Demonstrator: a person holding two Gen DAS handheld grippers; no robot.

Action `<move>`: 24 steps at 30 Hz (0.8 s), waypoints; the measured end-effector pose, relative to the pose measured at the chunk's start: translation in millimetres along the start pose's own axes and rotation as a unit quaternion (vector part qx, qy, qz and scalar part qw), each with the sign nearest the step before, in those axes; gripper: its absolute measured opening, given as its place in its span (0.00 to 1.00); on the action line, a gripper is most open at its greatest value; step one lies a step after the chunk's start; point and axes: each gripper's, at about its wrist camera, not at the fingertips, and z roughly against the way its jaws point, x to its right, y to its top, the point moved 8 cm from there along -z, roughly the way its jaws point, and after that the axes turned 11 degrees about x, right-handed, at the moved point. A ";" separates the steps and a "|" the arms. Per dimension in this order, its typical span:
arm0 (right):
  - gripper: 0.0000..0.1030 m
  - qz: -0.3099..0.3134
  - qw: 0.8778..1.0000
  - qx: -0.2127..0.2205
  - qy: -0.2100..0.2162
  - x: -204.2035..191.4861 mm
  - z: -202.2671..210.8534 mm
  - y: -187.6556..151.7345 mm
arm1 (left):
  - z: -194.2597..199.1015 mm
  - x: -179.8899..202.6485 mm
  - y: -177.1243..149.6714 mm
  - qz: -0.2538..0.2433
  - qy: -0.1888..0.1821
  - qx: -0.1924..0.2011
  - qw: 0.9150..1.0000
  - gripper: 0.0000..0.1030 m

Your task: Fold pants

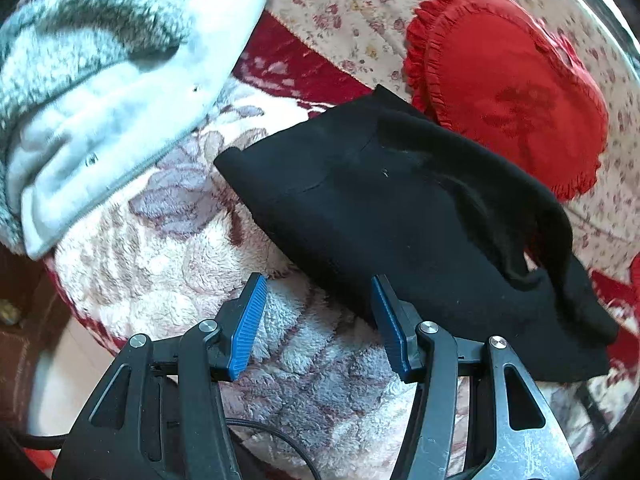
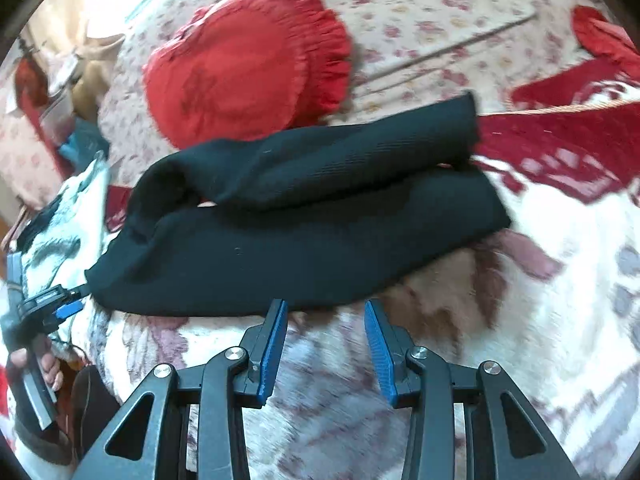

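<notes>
My left gripper (image 1: 316, 312) and right gripper (image 2: 325, 340) look alike: black linkage arms, round silver screws at the pivots, ribbed blue pads (image 1: 248, 328). A thin black cable (image 1: 276, 436) loops under the left one.

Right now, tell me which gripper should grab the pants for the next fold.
Left, probably. The left gripper is open with one finger's tip already at the edge of the pants. The right gripper is open too, but over blanket, just short of the pants.
</notes>
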 end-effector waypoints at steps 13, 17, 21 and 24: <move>0.37 -0.135 0.989 0.043 0.041 40.3 -25.1 22.9 | -30.5 6.1 11.5 0.055 -0.034 -0.019 0.998 0.52; 0.08 -0.135 0.988 0.051 0.050 34.6 -35.7 33.7 | -41.7 11.7 14.3 0.048 -0.030 -0.016 0.998 0.28; 0.05 -0.089 0.993 0.063 0.050 19.4 -21.5 40.0 | -32.8 9.0 17.8 0.060 -0.043 -0.010 0.997 0.11; 0.05 -0.075 0.991 0.082 0.069 7.5 6.9 49.0 | -16.0 10.8 24.6 0.052 -0.045 0.019 0.997 0.10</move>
